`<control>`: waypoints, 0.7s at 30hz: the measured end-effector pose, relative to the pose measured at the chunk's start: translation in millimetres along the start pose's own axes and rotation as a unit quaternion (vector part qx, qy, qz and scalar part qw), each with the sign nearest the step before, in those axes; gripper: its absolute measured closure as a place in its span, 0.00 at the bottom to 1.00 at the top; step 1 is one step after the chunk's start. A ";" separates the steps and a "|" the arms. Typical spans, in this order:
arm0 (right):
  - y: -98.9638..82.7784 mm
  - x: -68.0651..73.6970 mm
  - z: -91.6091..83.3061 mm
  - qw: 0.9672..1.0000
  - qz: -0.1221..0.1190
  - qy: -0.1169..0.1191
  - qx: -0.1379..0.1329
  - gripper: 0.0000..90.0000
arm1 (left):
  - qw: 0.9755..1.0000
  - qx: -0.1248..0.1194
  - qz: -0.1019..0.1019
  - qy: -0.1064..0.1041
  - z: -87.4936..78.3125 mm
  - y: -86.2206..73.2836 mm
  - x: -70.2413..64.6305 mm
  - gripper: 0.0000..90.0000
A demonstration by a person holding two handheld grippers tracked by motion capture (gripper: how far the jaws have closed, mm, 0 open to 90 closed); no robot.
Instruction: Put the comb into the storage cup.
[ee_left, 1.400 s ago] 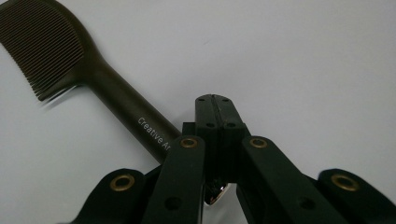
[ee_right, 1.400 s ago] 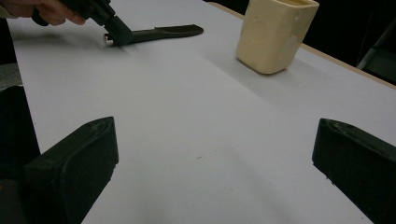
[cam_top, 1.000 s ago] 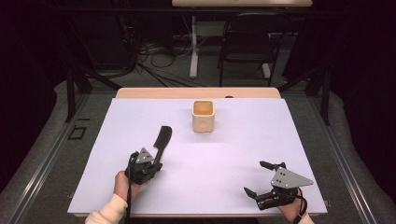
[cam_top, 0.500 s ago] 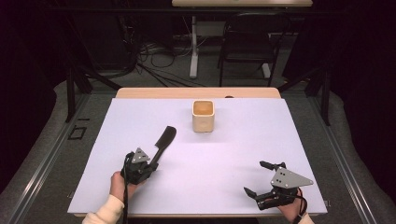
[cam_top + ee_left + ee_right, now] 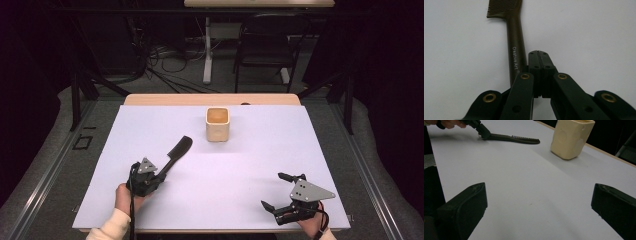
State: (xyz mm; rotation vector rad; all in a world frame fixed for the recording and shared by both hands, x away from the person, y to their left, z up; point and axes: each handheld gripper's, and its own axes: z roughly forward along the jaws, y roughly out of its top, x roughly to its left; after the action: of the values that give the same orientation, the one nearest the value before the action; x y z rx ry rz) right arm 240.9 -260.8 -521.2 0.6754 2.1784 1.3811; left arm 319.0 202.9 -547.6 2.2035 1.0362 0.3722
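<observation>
A dark comb [image 5: 177, 150] lies flat on the white table [image 5: 240, 165], left of centre, its toothed head pointing toward the far side. My left gripper [image 5: 161, 174] sits at the comb's handle end with its jaws shut. In the left gripper view the closed jaws [image 5: 539, 53] lie beside the comb [image 5: 515, 37] handle, with nothing between them. A cream square cup [image 5: 218, 125] stands upright behind the middle. My right gripper [image 5: 272, 190] rests open near the front right edge, with bare table between its jaws [image 5: 539, 202].
The right gripper view shows the cup [image 5: 571, 138] far right and the comb [image 5: 514, 138] far left, with the left gripper [image 5: 480, 130] at its handle. A wooden strip [image 5: 210, 99] borders the table's far edge. Beyond it stand a chair [image 5: 262, 45] and floor cables.
The left gripper has slid a little to the left and nearer the front edge. The comb's head has shifted slightly to the right. The right gripper has stayed still.
</observation>
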 end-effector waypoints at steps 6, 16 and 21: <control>0.0 0.0 0.0 1.000 0.000 0.001 0.000 0.00 | 1.000 0.003 -0.004 0.008 -0.3 -1.1 4.4 1.00; -0.1 -0.1 0.3 1.000 0.001 0.002 0.001 0.00 | 1.000 0.010 -0.001 0.021 -0.4 -1.5 9.8 1.00; -0.1 -0.2 0.3 1.000 0.001 0.002 0.001 0.00 | 1.000 0.010 -0.005 0.028 -0.5 -2.2 13.2 1.00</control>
State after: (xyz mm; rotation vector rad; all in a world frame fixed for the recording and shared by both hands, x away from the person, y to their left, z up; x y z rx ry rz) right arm 241.2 -260.7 -521.4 0.6758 2.1825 1.3838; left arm 326.0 214.2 -549.0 2.2164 1.0841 0.4242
